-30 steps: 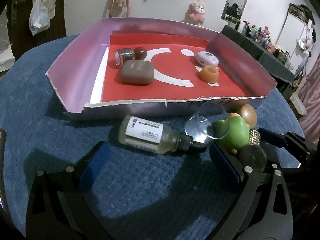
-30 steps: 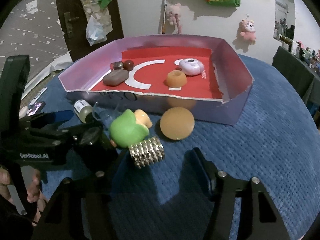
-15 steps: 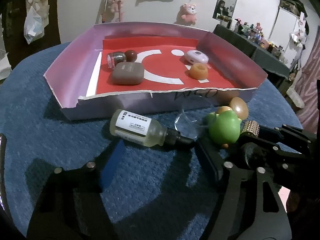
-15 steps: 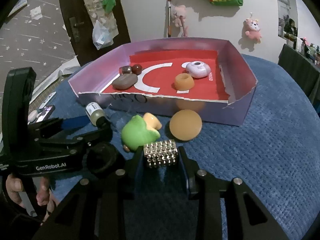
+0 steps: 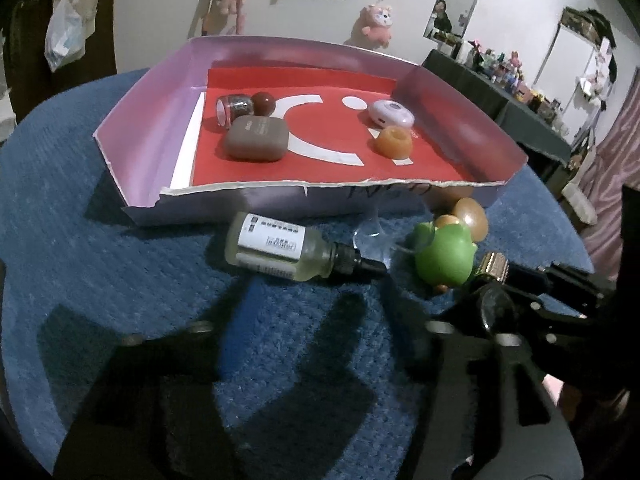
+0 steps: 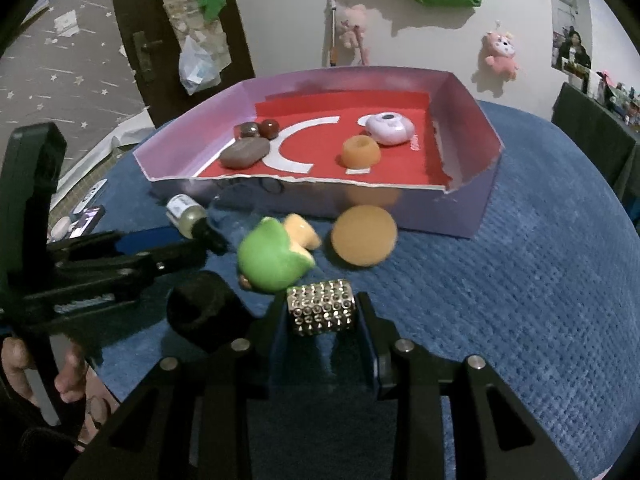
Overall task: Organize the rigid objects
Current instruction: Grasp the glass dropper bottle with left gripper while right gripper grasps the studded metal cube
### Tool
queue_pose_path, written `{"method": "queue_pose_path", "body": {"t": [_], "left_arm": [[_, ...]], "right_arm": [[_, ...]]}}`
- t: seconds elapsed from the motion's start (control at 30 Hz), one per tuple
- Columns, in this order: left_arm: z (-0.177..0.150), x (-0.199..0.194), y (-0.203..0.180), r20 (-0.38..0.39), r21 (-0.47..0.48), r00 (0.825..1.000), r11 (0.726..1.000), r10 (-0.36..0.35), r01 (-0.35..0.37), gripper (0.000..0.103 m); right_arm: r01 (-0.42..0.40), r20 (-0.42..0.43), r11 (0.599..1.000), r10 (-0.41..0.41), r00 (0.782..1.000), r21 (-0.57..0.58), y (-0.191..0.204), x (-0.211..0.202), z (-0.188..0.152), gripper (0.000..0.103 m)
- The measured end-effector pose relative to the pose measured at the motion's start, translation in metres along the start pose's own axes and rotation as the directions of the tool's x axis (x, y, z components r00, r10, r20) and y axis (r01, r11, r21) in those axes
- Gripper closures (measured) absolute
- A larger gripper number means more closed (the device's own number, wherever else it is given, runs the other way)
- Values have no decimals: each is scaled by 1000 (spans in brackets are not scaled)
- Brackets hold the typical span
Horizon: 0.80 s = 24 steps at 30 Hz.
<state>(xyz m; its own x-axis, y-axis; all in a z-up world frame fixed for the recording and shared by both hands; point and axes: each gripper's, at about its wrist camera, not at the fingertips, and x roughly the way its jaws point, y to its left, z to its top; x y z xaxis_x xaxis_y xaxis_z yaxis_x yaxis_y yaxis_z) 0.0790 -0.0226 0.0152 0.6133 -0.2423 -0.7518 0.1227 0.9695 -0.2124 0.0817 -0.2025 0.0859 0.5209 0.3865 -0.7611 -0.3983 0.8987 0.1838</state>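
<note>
While a second ago it was lying loose beside the green toy (image 6: 272, 258) on the blue cloth (image 6: 520, 300), the studded metal cylinder (image 6: 322, 312) is now sitting pinched between the right gripper (image 6: 320, 322) fingers, which have clamped onto it. Left gripper (image 5: 308, 344) jaws, having narrowed then reopened slightly, are hovering part-open short of the dropper bottle (image 5: 280, 250), gripping nothing, near the purple tray (image 5: 248, 208).

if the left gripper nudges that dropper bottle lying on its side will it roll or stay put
The dropper bottle lies on its side with a round body, so it would probably roll sideways. The nubby blue cloth may slow it. It looks like glass holding pale liquid, so likely stiff, somewhat slick and breakable.
</note>
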Motion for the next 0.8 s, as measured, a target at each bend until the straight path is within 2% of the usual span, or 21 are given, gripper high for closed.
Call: {"method": "queue_pose_path", "body": {"t": [0.03,0.2,0.47,0.53,0.6,0.67,0.73,0.8], "left_arm": [[0,0,0,4,-4,1000,1000,5,-5,24],[4,8,-7,-3,31,999,999,45,-45,24],[11,18,-10,-5,34,998,997,64,-64,9],[12,19,-11,-6,35,998,998,60,-60,9],[12,19,-11,-6,34,998,998,59,-58,9],[12,20,-12,-5,36,998,998,56,-56,11],[11,19,-11,2,35,998,997,68,-68,18],[9,16,-8,9,27,998,997,69,-69,24]], "right_arm": [[-4,2,1000,4,1000,2,-1,0,0,64],[-14,10,1000,14,1000,-13,1,3,1,50],[-28,25,999,28,999,-17,-2,6,4,49],[-32,28,999,33,999,-19,-2,7,4,49],[-31,29,999,32,999,-22,-1,7,4,49],[-35,28,999,36,999,-25,-1,6,3,56],[-42,25,999,42,999,-26,-1,5,2,67],[-39,22,999,40,999,-29,0,5,2,67]]}}
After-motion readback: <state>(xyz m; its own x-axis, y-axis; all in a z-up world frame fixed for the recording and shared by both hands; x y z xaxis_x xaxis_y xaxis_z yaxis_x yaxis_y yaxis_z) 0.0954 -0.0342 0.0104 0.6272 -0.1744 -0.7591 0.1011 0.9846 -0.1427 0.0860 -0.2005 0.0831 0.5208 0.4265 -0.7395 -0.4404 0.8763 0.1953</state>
